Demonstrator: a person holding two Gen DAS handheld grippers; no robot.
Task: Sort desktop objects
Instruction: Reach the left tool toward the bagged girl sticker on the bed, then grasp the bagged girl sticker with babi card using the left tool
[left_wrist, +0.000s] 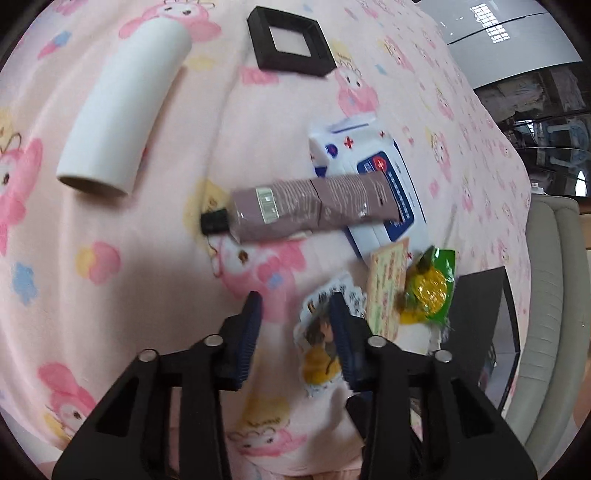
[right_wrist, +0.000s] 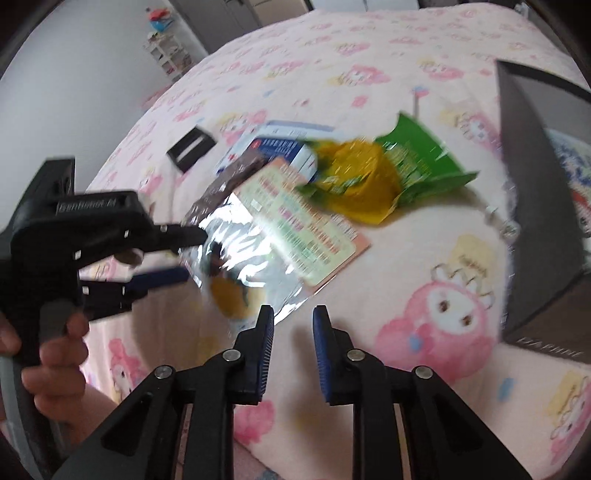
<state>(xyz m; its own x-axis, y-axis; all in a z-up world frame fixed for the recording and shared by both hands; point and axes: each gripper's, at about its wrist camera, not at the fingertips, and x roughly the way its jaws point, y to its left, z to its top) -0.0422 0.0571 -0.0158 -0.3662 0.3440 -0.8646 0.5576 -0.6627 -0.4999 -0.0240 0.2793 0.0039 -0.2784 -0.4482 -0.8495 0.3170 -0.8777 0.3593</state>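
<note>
On the pink cartoon blanket (left_wrist: 155, 229) lie a brown tube (left_wrist: 310, 206) across a white and blue wipes pack (left_wrist: 373, 173), an orange printed card (left_wrist: 386, 284), a green and yellow snack bag (left_wrist: 428, 288) and a shiny picture packet (left_wrist: 321, 343). My left gripper (left_wrist: 295, 314) is open, with its right finger over the picture packet's edge. In the right wrist view the left gripper (right_wrist: 177, 254) shows at the left beside the silver packet (right_wrist: 243, 258). My right gripper (right_wrist: 293, 321) is open and empty, just in front of the packet, card (right_wrist: 306, 229) and snack bag (right_wrist: 373, 181).
A white cardboard tube (left_wrist: 122, 107) and a black square frame (left_wrist: 290, 42) lie farther back. A dark box (right_wrist: 543, 206) stands at the right. A grey padded chair edge (left_wrist: 554, 314) is beyond the blanket's right side.
</note>
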